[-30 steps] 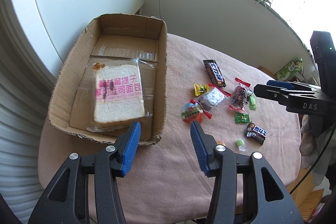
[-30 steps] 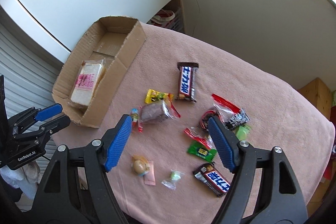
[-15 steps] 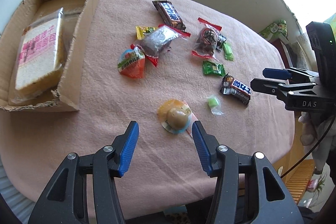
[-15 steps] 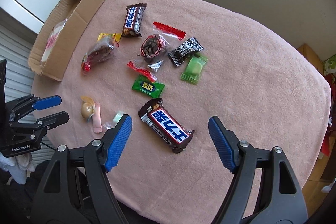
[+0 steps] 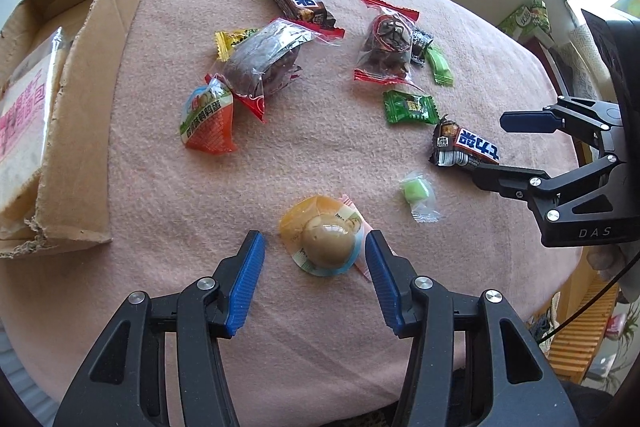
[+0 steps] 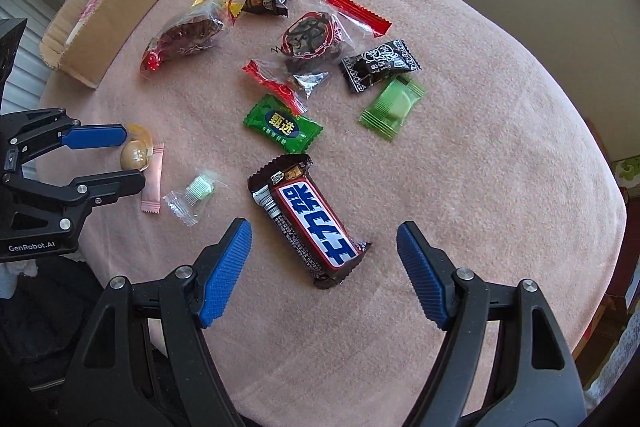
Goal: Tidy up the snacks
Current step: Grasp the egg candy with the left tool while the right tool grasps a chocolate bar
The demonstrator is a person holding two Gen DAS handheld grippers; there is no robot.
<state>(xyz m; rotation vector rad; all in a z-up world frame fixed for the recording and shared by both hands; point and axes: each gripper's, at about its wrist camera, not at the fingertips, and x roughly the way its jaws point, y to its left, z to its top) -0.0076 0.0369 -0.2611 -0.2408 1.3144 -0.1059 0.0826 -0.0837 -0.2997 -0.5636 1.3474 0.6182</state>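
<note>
Between the spread fingers of the left claw (image 5: pixel 314 269): round brown egg in a clear blister pack (image 5: pixel 325 242), flat on the pink-cloth-covered bench (image 5: pixel 280 171). Just right of that claw: small pale-green candy in clear wrap (image 5: pixel 416 193). Between the wide-apart fingers of the right claw (image 6: pixel 323 269): brown chocolate bar with a blue-lettered label (image 6: pixel 310 219). Beyond it: dark-green sachet (image 6: pixel 283 123). Far left of both claws: open brown cardboard box (image 5: pixel 86 99) with wrapped sliced bread (image 5: pixel 24 115) inside.

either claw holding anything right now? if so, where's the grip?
Nothing held. Left claw is open with its fingers either side of the packaged egg; right claw is open around the near chocolate bar, not closed on it.
</note>
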